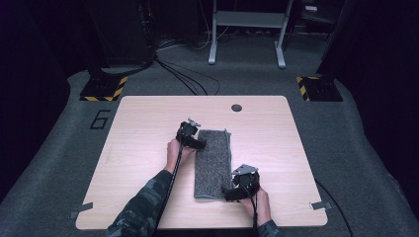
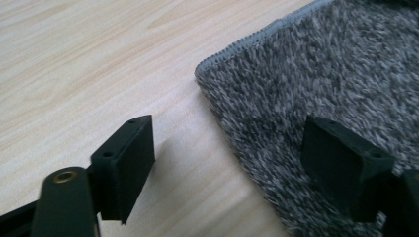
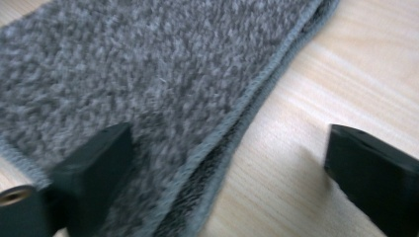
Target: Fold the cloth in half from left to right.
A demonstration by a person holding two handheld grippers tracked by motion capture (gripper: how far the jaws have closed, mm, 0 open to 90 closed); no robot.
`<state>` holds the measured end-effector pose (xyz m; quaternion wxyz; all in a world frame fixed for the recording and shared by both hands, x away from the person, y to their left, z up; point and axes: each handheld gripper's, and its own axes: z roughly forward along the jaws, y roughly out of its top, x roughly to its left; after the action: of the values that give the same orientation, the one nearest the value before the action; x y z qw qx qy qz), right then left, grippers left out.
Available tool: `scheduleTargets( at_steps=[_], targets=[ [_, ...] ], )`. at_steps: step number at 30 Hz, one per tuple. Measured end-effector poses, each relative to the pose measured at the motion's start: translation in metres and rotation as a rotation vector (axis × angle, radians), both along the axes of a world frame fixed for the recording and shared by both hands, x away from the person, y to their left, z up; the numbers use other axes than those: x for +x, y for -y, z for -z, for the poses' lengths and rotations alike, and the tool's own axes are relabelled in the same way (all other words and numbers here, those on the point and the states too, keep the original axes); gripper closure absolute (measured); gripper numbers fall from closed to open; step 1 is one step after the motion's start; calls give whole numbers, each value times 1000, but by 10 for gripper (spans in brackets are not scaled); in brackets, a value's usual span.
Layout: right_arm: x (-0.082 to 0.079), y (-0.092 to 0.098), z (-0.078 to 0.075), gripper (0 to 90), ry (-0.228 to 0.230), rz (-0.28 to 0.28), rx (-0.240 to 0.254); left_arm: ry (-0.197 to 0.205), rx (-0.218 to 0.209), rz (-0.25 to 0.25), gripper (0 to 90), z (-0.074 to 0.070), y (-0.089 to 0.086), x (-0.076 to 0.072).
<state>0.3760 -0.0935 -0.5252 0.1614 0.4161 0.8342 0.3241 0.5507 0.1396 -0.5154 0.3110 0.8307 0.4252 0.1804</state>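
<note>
A grey fuzzy towel (image 1: 213,163), folded into a long strip, lies flat in the middle of the wooden table (image 1: 143,118). My left gripper (image 1: 197,142) sits at the towel's far left edge. In the left gripper view it (image 2: 237,158) is open, one jaw over bare wood and the other over the towel (image 2: 316,74), straddling its edge. My right gripper (image 1: 228,194) is at the towel's near right corner. The right gripper view shows it (image 3: 222,163) open wide, astride the towel's (image 3: 123,64) stitched, doubled edge, with no pad pressing on the cloth.
A dark round hole (image 1: 236,107) sits in the table near its far edge. Beyond the table stand a metal frame's legs (image 1: 247,29), cables on the grey floor (image 1: 188,79), and two yellow-and-black striped bases (image 1: 104,88).
</note>
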Motion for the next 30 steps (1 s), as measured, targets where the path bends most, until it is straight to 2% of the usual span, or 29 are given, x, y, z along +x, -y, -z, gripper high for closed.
scheduleTargets(
  at_steps=[8,9,12,18,21,23,26,30],
  targets=[
    [-10,2,1,19,1,-6,12,-4,-7,3,170,1,-7,-13],
    [-13,3,1,21,12,-14,12,-3,-11,2,169,2,-8,-15],
    [-18,3,1,23,10,-18,10,-20,-19,-3,157,2,-12,-19],
    [-24,0,1,25,11,-34,1,-8,-20,2,157,3,-16,-28],
    [-31,-5,0,40,-3,-39,1,-12,-27,18,154,3,-18,-31],
    [-31,-4,0,47,7,-55,-3,-10,-33,19,154,4,-19,-32],
    [-27,-2,-2,44,-4,-57,40,-9,-31,24,153,4,-19,-31],
    [-20,-1,-9,43,8,-57,58,-12,-32,34,153,3,-19,-30]
  ],
)
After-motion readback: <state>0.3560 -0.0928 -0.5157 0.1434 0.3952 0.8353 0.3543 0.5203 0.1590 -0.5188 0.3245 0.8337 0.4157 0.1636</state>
